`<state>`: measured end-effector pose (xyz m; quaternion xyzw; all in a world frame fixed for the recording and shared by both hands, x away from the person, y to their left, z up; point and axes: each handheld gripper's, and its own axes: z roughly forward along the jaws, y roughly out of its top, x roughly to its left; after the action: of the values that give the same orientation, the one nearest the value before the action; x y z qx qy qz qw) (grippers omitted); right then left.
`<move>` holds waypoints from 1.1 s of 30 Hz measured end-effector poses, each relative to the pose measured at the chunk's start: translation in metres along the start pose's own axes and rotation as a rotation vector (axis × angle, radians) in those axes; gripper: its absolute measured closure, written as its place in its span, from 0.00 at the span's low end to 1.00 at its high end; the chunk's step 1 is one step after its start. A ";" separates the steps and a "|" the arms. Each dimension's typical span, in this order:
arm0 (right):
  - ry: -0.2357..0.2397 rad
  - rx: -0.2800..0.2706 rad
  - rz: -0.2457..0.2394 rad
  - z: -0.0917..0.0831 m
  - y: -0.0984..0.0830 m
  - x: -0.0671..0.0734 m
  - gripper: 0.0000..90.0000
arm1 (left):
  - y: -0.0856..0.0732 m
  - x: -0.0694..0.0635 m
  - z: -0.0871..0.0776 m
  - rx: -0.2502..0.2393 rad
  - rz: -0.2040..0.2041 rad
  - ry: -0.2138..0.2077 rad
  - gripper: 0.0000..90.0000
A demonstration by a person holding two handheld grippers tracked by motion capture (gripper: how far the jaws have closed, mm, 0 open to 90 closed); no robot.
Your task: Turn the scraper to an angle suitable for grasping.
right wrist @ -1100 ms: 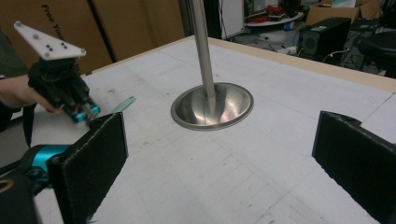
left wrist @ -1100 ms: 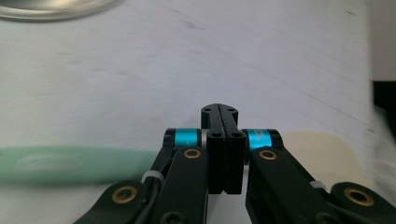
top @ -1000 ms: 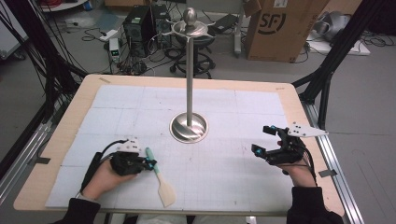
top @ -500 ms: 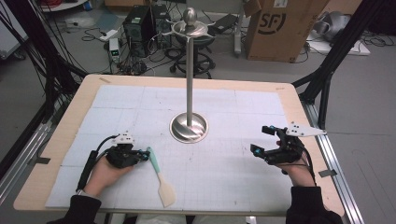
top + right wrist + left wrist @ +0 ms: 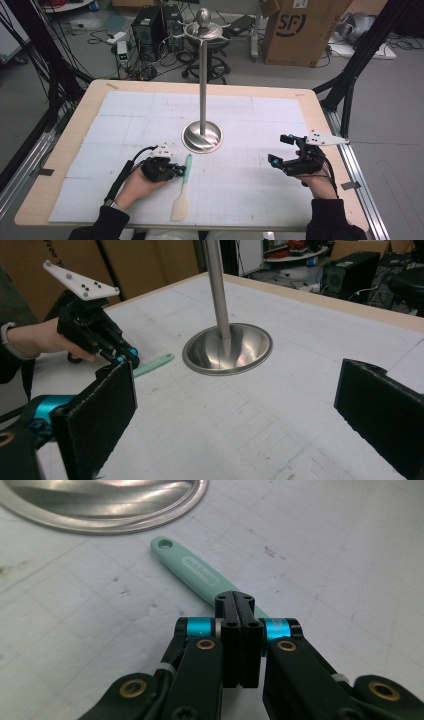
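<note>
Lying flat on the white gridded mat (image 5: 250, 195), the mint-handled spatula (image 5: 183, 190) pointed its hanging-hole end toward the steel stand base (image 5: 202, 136), pale blade nearest the table's front edge. The left gripper (image 5: 181, 170) sat at the handle's upper part with jaws pressed together, nothing between them; in the left gripper view the closed tips (image 5: 235, 602) covered the handle's middle, so contact couldn't be made out. Blade was hidden behind the gripper there. The right gripper (image 5: 280, 150) rested well apart on the right, jaws wide and empty. The stand's top was cut off in the right gripper view.
</note>
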<state>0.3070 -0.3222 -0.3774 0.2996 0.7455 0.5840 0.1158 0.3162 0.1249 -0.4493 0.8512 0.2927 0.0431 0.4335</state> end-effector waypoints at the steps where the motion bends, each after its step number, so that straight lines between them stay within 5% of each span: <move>1: 0.000 0.000 0.000 0.000 0.000 0.000 0.03 | 0.001 -0.002 0.002 0.001 0.005 -0.003 1.00; 9: 0.005 0.009 0.007 0.002 -0.001 -0.001 0.03 | 0.013 -0.024 0.020 0.021 0.075 -0.016 1.00; 23: 0.002 0.005 0.004 0.000 -0.002 -0.002 0.03 | 0.024 -0.068 0.044 0.063 0.183 -0.132 1.00; 27: 0.007 0.011 0.004 0.001 -0.002 -0.002 0.03 | 0.026 -0.086 0.050 0.074 0.251 -0.160 1.00; 33: 0.008 0.010 0.002 0.000 -0.002 -0.002 0.03 | 0.027 -0.088 0.050 0.081 0.259 -0.155 1.00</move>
<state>0.3083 -0.3234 -0.3796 0.2988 0.7486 0.5815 0.1106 0.2728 0.0301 -0.4437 0.8993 0.1478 0.0209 0.4112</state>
